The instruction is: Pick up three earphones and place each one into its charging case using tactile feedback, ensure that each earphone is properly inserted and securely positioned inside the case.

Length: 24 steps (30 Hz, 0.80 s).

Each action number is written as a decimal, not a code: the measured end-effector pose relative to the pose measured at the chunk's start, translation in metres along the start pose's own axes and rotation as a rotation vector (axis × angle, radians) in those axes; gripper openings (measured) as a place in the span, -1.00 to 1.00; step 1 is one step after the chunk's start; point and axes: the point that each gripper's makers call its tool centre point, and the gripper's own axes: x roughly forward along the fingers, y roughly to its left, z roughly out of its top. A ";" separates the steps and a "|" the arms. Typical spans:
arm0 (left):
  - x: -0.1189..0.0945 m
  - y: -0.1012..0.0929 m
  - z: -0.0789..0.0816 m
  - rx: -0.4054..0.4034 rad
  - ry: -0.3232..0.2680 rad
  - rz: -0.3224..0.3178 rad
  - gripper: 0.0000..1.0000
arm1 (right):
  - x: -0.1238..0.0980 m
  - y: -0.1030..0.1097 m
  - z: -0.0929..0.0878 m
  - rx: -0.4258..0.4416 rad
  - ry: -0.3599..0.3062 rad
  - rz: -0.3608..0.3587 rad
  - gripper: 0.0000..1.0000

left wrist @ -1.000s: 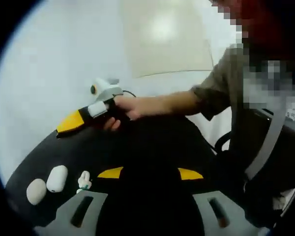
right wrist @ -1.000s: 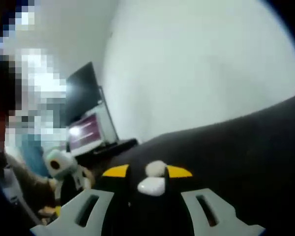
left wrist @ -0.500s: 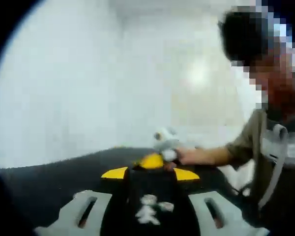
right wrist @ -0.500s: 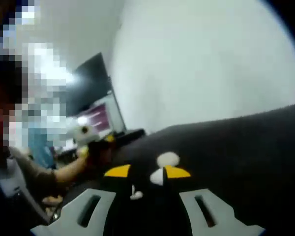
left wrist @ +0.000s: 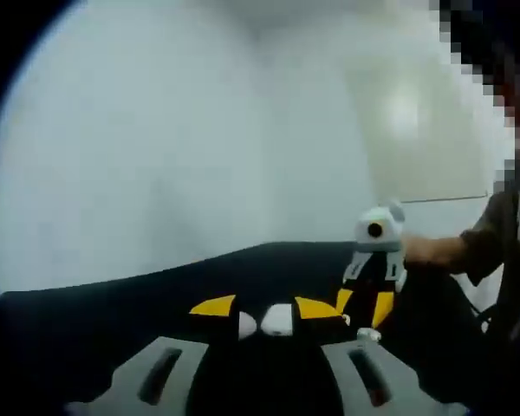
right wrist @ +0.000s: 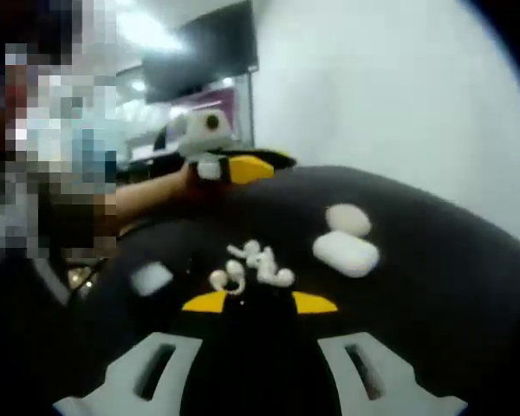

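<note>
Hovering above the round black table (right wrist: 468, 286), the right gripper (right wrist: 260, 303) has its yellow-tipped jaws spread with nothing between them, and they frame a loose cluster of small white earphones (right wrist: 253, 263) lying on the dark surface just ahead. This placement probably lines the jaws up for a first pick. Beyond the cluster to the right lie two closed white pebble-shaped charging cases (right wrist: 347, 243), touching or nearly so; a third white case (right wrist: 151, 277) rests apart to the left. No earphone is seated in any case, so the task appears to be at its start.

The left gripper (left wrist: 264, 308) also stands with jaws parted and empty, low over the table and aimed at the two white cases (left wrist: 269, 321), likely ready to steady one. The other gripper (left wrist: 370, 286) appears at right, held in a person's hand (left wrist: 433, 251).
</note>
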 end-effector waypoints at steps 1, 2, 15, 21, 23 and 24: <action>0.000 -0.002 -0.001 0.004 0.003 -0.006 -0.56 | 0.000 -0.001 0.000 -0.006 -0.001 -0.004 -0.45; 0.001 -0.004 -0.001 0.009 0.006 -0.010 -0.56 | 0.001 -0.003 -0.001 -0.016 -0.001 -0.013 -0.46; -0.001 -0.011 -0.002 0.047 0.022 -0.021 -0.57 | -0.002 -0.015 -0.001 -0.007 -0.006 -0.052 -0.58; 0.002 -0.016 -0.005 0.068 0.043 -0.039 -0.58 | 0.009 -0.011 0.003 -0.060 -0.013 -0.049 -0.41; 0.003 -0.019 -0.008 0.079 0.053 -0.048 -0.58 | 0.011 -0.012 0.004 -0.029 -0.019 -0.048 -0.45; 0.003 -0.021 -0.010 0.087 0.062 -0.053 -0.58 | 0.010 -0.013 0.004 -0.022 -0.019 -0.056 -0.50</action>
